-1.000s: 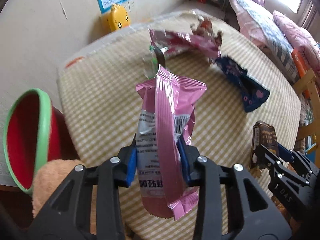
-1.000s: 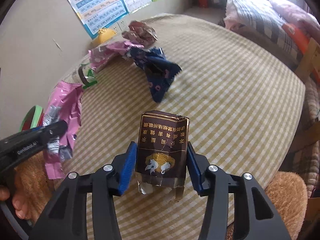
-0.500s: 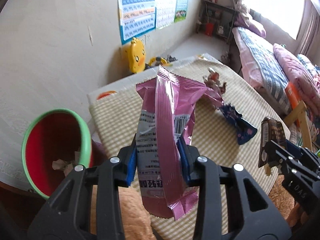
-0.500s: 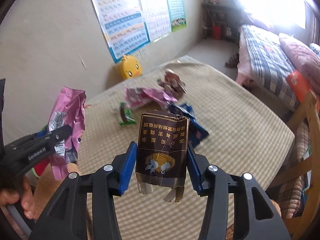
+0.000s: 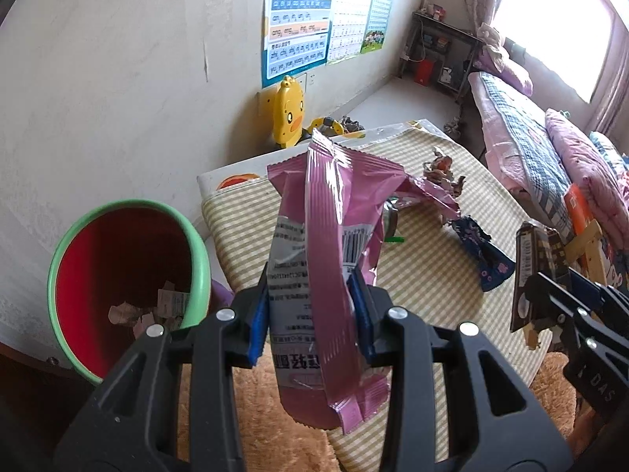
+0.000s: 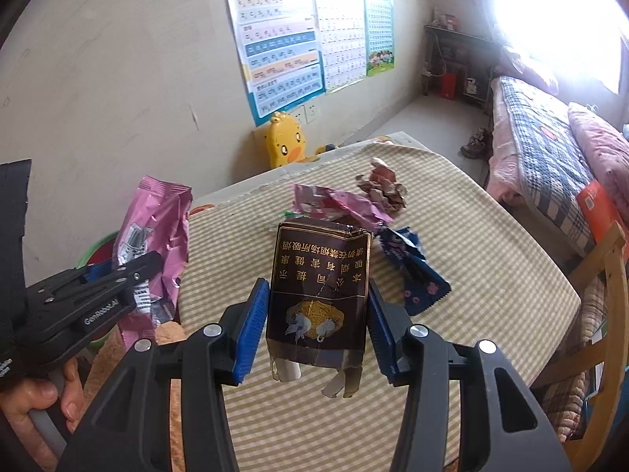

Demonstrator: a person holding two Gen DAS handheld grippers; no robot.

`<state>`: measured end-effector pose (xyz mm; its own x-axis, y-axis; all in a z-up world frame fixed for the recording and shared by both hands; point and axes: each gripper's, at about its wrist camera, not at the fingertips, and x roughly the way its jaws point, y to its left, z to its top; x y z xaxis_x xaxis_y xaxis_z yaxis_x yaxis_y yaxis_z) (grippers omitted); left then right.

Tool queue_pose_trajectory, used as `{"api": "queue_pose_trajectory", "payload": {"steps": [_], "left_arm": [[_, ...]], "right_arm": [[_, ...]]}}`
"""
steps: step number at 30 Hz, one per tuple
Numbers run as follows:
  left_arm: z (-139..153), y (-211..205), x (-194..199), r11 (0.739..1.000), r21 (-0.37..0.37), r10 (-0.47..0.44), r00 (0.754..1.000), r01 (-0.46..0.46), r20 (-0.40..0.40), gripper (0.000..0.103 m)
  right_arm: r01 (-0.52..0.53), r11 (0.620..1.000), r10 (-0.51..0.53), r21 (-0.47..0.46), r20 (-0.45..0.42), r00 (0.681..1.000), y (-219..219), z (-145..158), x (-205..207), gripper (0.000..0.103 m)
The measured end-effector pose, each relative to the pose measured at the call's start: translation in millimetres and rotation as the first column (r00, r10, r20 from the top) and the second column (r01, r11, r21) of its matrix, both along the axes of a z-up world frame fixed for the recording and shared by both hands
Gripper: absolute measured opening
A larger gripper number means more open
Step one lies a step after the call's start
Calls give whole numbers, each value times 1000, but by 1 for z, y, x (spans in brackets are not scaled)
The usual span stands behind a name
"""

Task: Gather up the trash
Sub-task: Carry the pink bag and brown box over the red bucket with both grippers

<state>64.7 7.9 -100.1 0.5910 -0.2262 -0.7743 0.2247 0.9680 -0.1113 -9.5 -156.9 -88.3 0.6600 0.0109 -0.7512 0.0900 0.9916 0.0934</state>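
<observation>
Red bin with green rim point(image 5: 125, 275) at far left beside the table, paper scraps at its bottom. Left gripper point(image 5: 310, 314) clamped on a pink snack wrapper point(image 5: 326, 259), blue pads pressing both sides; barcode and small grey print on the wrapper, large characters near its lower end, not legible. "GenRobot.AI" in white on that gripper's side, seen from the right wrist view point(image 6: 98, 310); a hand point(image 6: 35, 405) gripping its handle below. Right gripper point(image 6: 314, 322) closed on a dark brown cigarette pack point(image 6: 318, 287), held upside down: gold Chinese warning text inverted, two white cranes on a gold emblem, torn foil hanging from the lower edge. "DAS" readable on the right gripper's body in the left wrist view point(image 5: 597, 385).

Compared with a second ago: both grippers higher and farther back from the table, more wall and posters in view, bin interior now visible, grips unchanged.

Still lying on the checked beige tablecloth point(image 6: 471, 275): another pink wrapper point(image 6: 338, 204), a crumpled brown wrapper point(image 6: 385, 188), a dark blue wrapper point(image 6: 412, 271), a small green scrap point(image 5: 393, 239). Yellow duck toy point(image 6: 283, 141) against the wall behind the table. Pinyin charts point(image 6: 275, 39) above it with rows of letters. Bed with plaid and pink bedding point(image 6: 550, 137) at right, bright window beyond, wooden chair point(image 6: 605, 295) at the table's right edge, tan plush fabric point(image 5: 259, 413) below the grippers.
</observation>
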Motion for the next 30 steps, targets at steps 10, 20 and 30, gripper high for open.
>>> {"api": "queue_pose_trajectory", "payload": {"steps": [10,20,30], "left_arm": [[4,32,1,998,-12,64,998,-63,30,35],[5,60,2,992,-12,122,991,-122,46,35],[6,92,3,983,-2,184,981,-185,58,35]], "right_arm": [[-58,998,58,-26,-10,998,26,0,9,47],[-121,992,121,-37,-7,993,52,3,19,47],[-191,981,191,-44,0,982,83,9,33,47]]}}
